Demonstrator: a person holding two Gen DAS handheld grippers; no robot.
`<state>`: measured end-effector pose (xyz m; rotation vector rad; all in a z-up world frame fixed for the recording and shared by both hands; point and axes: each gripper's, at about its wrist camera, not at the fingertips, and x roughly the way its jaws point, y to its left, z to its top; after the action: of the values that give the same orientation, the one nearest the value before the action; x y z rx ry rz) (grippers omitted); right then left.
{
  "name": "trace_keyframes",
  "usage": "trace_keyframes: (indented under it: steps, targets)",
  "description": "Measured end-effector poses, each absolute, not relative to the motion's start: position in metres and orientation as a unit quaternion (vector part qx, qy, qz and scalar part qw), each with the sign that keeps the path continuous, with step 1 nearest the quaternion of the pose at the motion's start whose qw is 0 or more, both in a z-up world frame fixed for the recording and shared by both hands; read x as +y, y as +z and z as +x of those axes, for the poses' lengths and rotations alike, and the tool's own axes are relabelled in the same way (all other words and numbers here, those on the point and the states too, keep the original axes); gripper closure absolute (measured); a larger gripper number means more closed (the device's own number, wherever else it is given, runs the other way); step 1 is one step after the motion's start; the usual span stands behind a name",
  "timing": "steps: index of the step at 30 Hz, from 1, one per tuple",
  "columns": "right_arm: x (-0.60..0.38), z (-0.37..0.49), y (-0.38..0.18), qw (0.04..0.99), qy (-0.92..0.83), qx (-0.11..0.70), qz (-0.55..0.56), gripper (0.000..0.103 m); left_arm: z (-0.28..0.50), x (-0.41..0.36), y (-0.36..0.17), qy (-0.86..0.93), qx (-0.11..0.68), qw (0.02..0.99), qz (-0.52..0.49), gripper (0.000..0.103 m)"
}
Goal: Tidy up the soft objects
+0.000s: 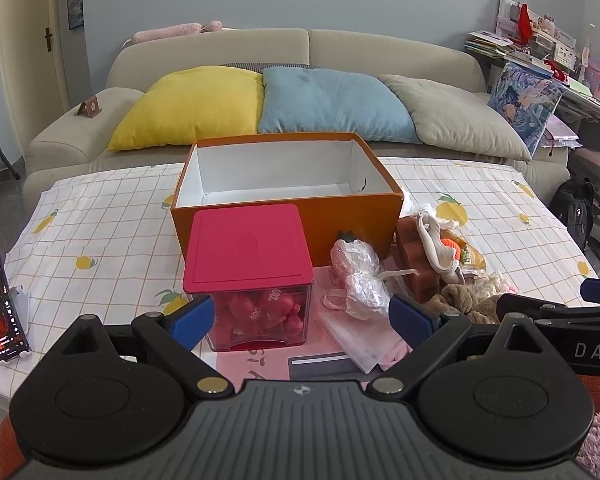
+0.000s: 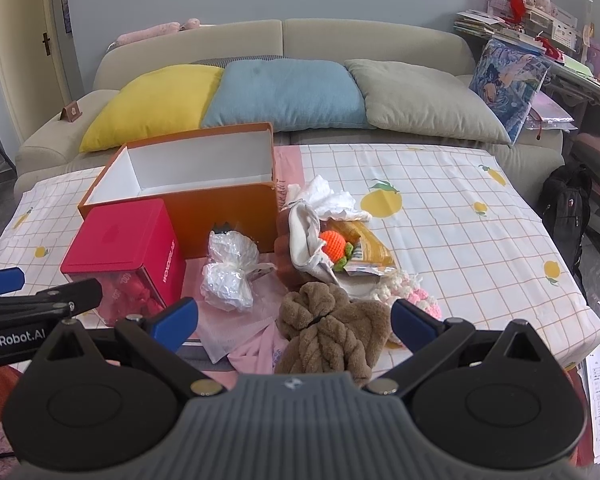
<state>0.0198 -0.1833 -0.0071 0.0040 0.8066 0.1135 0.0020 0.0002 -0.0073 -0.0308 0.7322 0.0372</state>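
On the table with the lemon-print cloth, your two grippers sit side by side at the near edge, both low and level. Your left gripper has its blue pads spread wide, nothing between them; it faces the clear cube with the red lid, which stands directly in front of the orange box. That box is open and shows only white walls inside. Your right gripper is likewise spread and holds nothing; the brown plush lies just ahead, between its pads in the view, though whether either pad touches it is hard to tell. The soft objects are heaped to the right of the box: a crinkled plastic bundle, an orange knitted piece lying on white cloth, a pink-and-cream crochet item. A phone stands propped at the far left. Behind the table, a sofa carries yellow, blue and grey cushions.
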Motion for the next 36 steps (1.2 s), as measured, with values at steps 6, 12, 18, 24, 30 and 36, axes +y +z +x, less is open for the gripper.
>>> trace_keyframes:
  steps: [6,12,18,24,30,36]
  targets:
    - [-0.182,0.020,-0.009,0.917,0.055,0.396,0.002,0.003,0.001,0.000,-0.008,0.019,0.358,0.933,-0.016,0.000]
    - [-0.182,0.020,-0.009,0.916,0.055,0.397,0.002,0.003,0.001,0.000,-0.010,0.020,0.359,0.933,-0.017,0.000]
    - [-0.182,0.021,-0.009,0.915,0.056,0.400,0.001,0.003,0.000,0.001,-0.011,0.021,0.361,0.932,-0.018,0.000]
    - [-0.183,0.022,-0.010,0.913,0.055,0.404,0.002,0.003,0.001,0.001,-0.011,0.017,0.365,0.931,-0.018,0.000]
    - [-0.188,0.024,-0.015,0.908,0.053,0.415,0.018,0.003,0.002,-0.001,-0.012,-0.017,0.376,0.926,-0.028,0.000]
    - [-0.207,0.033,-0.030,0.887,0.026,0.459,0.051,0.029,0.004,-0.001,-0.017,-0.062,0.393,0.915,-0.061,0.019]
